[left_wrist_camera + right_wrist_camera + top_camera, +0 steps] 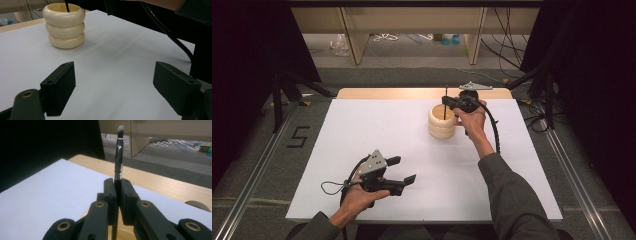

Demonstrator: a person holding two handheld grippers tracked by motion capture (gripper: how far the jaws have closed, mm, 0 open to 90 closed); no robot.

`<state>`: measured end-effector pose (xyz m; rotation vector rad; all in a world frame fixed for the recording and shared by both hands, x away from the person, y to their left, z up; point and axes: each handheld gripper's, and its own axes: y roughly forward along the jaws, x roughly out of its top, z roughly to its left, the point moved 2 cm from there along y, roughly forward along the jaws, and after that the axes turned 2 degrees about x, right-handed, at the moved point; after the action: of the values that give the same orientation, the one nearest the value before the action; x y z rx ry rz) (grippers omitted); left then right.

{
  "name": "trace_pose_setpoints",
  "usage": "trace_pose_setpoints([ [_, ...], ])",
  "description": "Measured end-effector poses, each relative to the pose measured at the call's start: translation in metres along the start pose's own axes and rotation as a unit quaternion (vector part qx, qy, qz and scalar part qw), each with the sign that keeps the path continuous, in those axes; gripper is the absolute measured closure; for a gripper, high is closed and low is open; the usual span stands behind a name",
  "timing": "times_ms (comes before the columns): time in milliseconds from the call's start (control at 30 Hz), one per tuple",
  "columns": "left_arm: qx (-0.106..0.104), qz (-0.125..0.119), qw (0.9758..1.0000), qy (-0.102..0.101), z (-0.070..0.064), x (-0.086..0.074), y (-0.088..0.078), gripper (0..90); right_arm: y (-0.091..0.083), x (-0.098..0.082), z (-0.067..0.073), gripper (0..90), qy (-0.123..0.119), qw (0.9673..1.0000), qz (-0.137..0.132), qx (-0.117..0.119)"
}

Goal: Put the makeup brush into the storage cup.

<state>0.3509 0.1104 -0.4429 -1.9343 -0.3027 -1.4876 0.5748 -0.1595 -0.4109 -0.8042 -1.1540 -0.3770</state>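
The right gripper (451,103) is seen at the far side of the table, directly above the cream ribbed holder (441,122), with its jaws pressed together on a thin makeup brush (119,157). In the right gripper view the brush is clamped upright between the two black pads; the silver ferrule and pale bristle tip rise above the jaws, and the dark handle runs down below them toward the holder's open mouth. In the high view the brush (445,102) is seen as a thin dark stick crossing the holder's rim, its lower end inside the opening; whether it touches the bottom cannot be told. In the left gripper view the dark handle (67,7) is seen entering the top ring of the holder (65,25). The holder is made of three stacked rounded rings and stands upright on the white table sheet (377,130), near the far edge, just beside the right hand (472,120). The left gripper (401,172) is held low over the near left part of the sheet, well apart from the holder and brush; its jaws stand wide apart with nothing between them, only bare white sheet being seen in the gap. The left hand (357,192) is wrapped around its body.
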Motion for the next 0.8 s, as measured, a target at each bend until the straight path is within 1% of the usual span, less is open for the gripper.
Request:
trace_pose_setpoints([
  [33,0.0,-0.001,1.0,0.001,0.0004,0.0001,0.0,17.8,0.0011,-0.001,0.001,85.2,0.0,1.0,0.001,0.001],
  [100,0.001,-0.002,1.0,-0.002,0.0003,-0.0001,0.0002,17.8,0.0027,-0.0021,0.0012,85.1,-0.007,1.0,0.001,0.001],
  [133,0.002,0.0,1.0,-0.001,0.0002,0.0,-0.0001,17.8,0.0027,-0.0025,0.0023,85.1,-0.002,1.0,0.007,0.001],
  [167,0.0,-0.003,1.0,-0.002,0.0002,-0.0001,0.0003,17.8,0.0037,-0.0032,0.002,85.1,-0.007,1.0,0.006,-0.001],
  [200,0.0,-0.003,1.0,-0.002,0.0002,-0.0001,0.0003,17.8,0.0037,-0.0032,0.002,85.1,-0.007,1.0,0.006,-0.001],
  [267,0.0,-0.002,1.0,0.001,0.0004,0.0,0.0001,17.8,0.0047,-0.0044,0.003,85.1,-0.005,0.9999,0.014,-0.003],
  [300,0.001,-0.002,1.0,-0.003,0.0002,-0.0001,0.0002,17.8,0.0052,-0.0049,0.0023,85.1,-0.01,0.9998,0.013,-0.004],
  [367,0.002,-0.002,1.0,-0.007,-0.0002,-0.0003,0.0003,17.8,0.0056,-0.0053,0.0022,85.0,-0.01,0.9998,0.014,-0.005],
  [400,0.002,-0.002,1.0,-0.003,0.0002,0.0,0.0002,17.8,0.0058,-0.0055,0.0025,84.9,-0.009,0.9998,0.016,-0.004],
  [467,0.002,-0.002,1.0,-0.002,0.0002,0.0,0.0002,17.8,0.0066,-0.0061,0.0024,82.4,-0.007,0.9998,0.019,-0.004],
  [500,0.001,-0.002,1.0,-0.002,0.0002,0.0,0.0002,17.8,0.0066,-0.0062,0.0026,79.7,-0.002,0.9998,0.021,-0.006],
  [533,0.001,-0.002,1.0,-0.002,0.0002,0.0,0.0002,17.8,0.0066,-0.0062,0.0026,79.7,-0.002,0.9998,0.021,-0.006],
  [567,0.001,-0.004,1.0,-0.004,0.0001,-0.0001,0.0004,17.8,0.0073,-0.0071,0.0015,72.9,-0.005,0.9995,0.028,-0.015],
  [600,0.0,-0.004,1.0,-0.008,-0.0004,-0.0002,0.0004,17.8,0.0071,-0.007,0.0013,69.2,-0.003,0.9994,0.029,-0.019],
  [633,0.001,-0.004,1.0,-0.008,-0.0003,-0.0003,0.0004,17.8,0.0061,-0.0064,0.0007,65.0,0.002,0.9992,0.031,-0.023],
  [667,0.001,-0.004,1.0,-0.008,-0.0002,-0.0003,0.0005,17.8,0.0056,-0.0057,0.0009,60.5,0.013,0.9992,0.029,-0.026],
  [700,0.002,-0.002,1.0,-0.008,-0.0001,-0.0003,0.0003,17.8,0.0048,-0.005,0.0001,54.6,0.015,0.999,0.03,-0.03],
  [733,0.002,-0.002,1.0,-0.008,-0.0002,-0.0002,0.0003,17.8,0.0039,-0.0042,0.0,51.5,0.019,0.9988,0.03,-0.035],
  [800,0.002,0.0,1.0,-0.007,-0.0003,-0.0001,0.0,17.8,0.0018,-0.0023,-0.001,47.7,0.014,0.999,0.021,-0.038],
])
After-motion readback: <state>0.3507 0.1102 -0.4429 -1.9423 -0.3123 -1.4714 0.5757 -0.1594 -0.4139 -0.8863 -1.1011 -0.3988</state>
